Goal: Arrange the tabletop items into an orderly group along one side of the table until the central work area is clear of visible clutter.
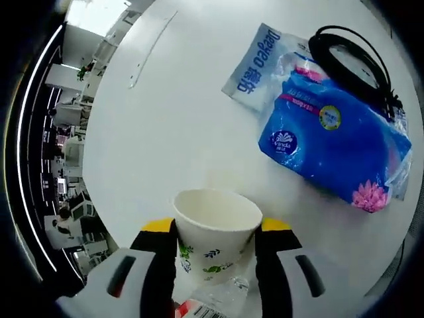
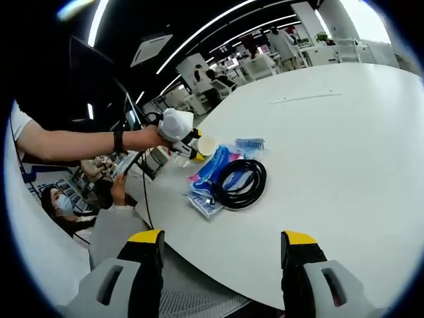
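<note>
A paper cup point(image 1: 217, 228) with a leaf print is gripped between the jaws of the left claw point(image 1: 215, 246), held upright near the edge of the white desk point(image 1: 172, 119), just short of the group already gathered on one side. That group is made up of a blue tissue pack point(image 1: 334, 142), a smaller clear-and-blue packet point(image 1: 260, 65) touching it, and a coiled black cable point(image 1: 354, 59) lying on the blue pack's far end. From the right gripper view the same cluster is seen from across the desk – cup point(image 2: 207, 145), coil point(image 2: 240, 182), blue pack point(image 2: 211, 171) – with the left claw point(image 2: 192, 147) closed on the cup at the end of a person's outstretched arm. The right claw point(image 2: 222, 255) is spread wide with nothing in it, hovering over the near edge of the desk. To do this step well, the cup is best kept level, carried low and set down just beside the packets rather than on them, the jaws being eased apart only once the base is flat on the desk, since a light paper cup is likely to tip or be dragged by a sticking pad. Something clear and crinkled, possibly a bottle, shows beneath the cup – what it is cannot be told. The count: one cup, two packets, one cable.
</note>
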`<state>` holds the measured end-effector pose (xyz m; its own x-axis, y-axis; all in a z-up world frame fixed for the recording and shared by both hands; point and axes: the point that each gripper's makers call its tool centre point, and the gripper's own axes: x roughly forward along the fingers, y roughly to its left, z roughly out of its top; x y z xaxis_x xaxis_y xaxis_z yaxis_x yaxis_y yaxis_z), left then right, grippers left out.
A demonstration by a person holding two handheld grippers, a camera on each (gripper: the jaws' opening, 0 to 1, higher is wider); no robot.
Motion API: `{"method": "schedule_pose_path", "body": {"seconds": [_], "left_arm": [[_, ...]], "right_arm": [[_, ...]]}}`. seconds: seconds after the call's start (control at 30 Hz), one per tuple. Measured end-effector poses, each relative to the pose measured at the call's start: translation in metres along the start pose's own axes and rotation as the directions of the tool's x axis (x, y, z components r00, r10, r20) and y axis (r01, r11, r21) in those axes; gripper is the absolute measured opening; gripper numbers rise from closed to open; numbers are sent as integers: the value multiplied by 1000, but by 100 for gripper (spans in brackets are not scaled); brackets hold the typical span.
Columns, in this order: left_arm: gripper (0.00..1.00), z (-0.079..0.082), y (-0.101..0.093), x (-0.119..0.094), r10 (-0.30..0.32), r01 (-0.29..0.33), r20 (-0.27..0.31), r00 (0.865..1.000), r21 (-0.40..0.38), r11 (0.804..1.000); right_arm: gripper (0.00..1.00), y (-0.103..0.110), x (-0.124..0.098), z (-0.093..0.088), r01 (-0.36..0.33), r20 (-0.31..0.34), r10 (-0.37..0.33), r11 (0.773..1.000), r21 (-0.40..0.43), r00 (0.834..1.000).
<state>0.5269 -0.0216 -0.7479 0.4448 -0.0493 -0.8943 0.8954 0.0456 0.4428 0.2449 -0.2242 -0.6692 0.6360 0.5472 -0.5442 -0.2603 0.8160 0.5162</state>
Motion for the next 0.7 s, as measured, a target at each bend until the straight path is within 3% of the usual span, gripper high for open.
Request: {"method": "schedule_pose_path", "body": {"seconds": [0.23,0.7], "left_arm": [[41,0,-9,-8,-11,11,24,1000,-11,1000],[40,1,-45,-21,-57,57,32,998,-23,998]], "right_arm": [[72,3,0,-2,-1,-2,1,1000,-1,1000],[72,12,3,-2,-15,4,16,1000,-17,1000]]}}
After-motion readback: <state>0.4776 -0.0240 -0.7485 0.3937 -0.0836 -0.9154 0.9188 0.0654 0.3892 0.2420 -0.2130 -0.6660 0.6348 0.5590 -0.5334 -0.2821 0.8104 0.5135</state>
